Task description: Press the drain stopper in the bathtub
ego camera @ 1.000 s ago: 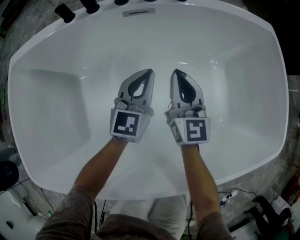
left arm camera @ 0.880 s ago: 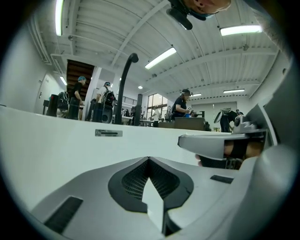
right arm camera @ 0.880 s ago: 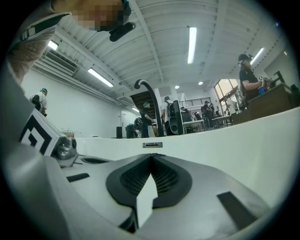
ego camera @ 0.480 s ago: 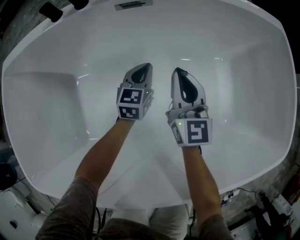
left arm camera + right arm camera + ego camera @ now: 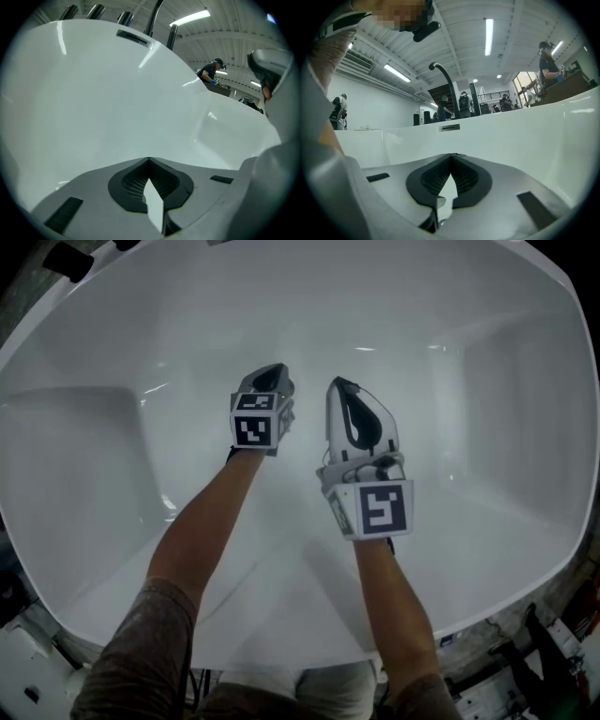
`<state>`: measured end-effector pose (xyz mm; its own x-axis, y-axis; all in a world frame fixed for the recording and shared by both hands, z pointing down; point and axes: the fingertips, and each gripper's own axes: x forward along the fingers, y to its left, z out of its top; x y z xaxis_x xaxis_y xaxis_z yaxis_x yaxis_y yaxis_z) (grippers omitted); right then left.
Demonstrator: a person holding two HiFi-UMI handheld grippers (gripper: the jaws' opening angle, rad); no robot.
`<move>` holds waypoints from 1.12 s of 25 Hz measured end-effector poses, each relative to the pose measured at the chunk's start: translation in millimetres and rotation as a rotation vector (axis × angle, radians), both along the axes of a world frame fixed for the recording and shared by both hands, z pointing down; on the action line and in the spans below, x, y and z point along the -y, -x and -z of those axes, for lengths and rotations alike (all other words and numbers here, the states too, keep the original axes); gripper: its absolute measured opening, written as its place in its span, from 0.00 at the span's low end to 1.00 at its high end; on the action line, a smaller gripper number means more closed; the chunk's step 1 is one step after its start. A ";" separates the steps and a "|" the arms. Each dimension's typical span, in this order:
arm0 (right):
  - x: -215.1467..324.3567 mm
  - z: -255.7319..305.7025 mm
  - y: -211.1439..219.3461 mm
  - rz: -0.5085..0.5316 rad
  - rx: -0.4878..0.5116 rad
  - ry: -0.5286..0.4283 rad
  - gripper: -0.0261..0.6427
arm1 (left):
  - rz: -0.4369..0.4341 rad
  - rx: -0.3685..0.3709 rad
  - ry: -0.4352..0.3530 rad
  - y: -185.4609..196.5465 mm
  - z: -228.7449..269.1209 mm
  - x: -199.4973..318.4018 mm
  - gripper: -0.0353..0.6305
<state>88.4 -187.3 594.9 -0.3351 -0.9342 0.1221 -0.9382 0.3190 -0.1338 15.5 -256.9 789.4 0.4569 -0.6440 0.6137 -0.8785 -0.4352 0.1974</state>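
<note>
In the head view both of my grippers reach down into a white bathtub (image 5: 103, 465). My left gripper (image 5: 273, 372) tips steeply down toward the tub floor, its jaws closed to a point with nothing between them. Just to its right my right gripper (image 5: 337, 384) is held higher and flatter, also shut and empty. The left gripper view shows the left gripper (image 5: 149, 160) facing bare white tub wall. In the right gripper view the right gripper (image 5: 451, 155) points at the far wall. No drain stopper shows in any view; the floor under the left gripper is hidden.
An overflow slot (image 5: 134, 37) sits high on the far tub wall, below a curved black faucet (image 5: 444, 84) and dark knobs (image 5: 67, 261) on the rim. People stand in the room beyond the tub (image 5: 547, 61). Cables and gear lie on the floor at the lower right (image 5: 539, 667).
My left gripper has moved forward and dipped down deeper into the tub, tilting steeply. The right gripper has hardly moved. The head camera has leaned further over the tub.
</note>
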 end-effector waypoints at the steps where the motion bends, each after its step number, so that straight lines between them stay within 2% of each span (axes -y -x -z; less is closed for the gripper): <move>1: -1.2 -2.0 -0.1 0.002 0.000 0.007 0.04 | 0.000 0.008 0.021 0.2 -9.9 -0.3 0.05; 7: -7.3 -6.9 3.1 0.013 0.007 0.025 0.04 | -0.004 0.039 0.138 -4.4 -59.3 -7.4 0.05; 19: -13.3 -26.1 12.3 0.039 0.016 0.078 0.04 | 0.053 0.143 0.331 26.7 -141.2 -20.4 0.05; 28: -13.8 -37.0 13.2 0.056 -0.010 0.098 0.04 | 0.049 0.154 0.378 22.5 -168.1 -24.1 0.05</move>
<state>75.2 -173.5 631.9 -0.3849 -0.8974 0.2155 -0.9207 0.3569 -0.1580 -7.0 -232.8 957.5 0.3154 -0.3787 0.8701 -0.9281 -0.3141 0.1997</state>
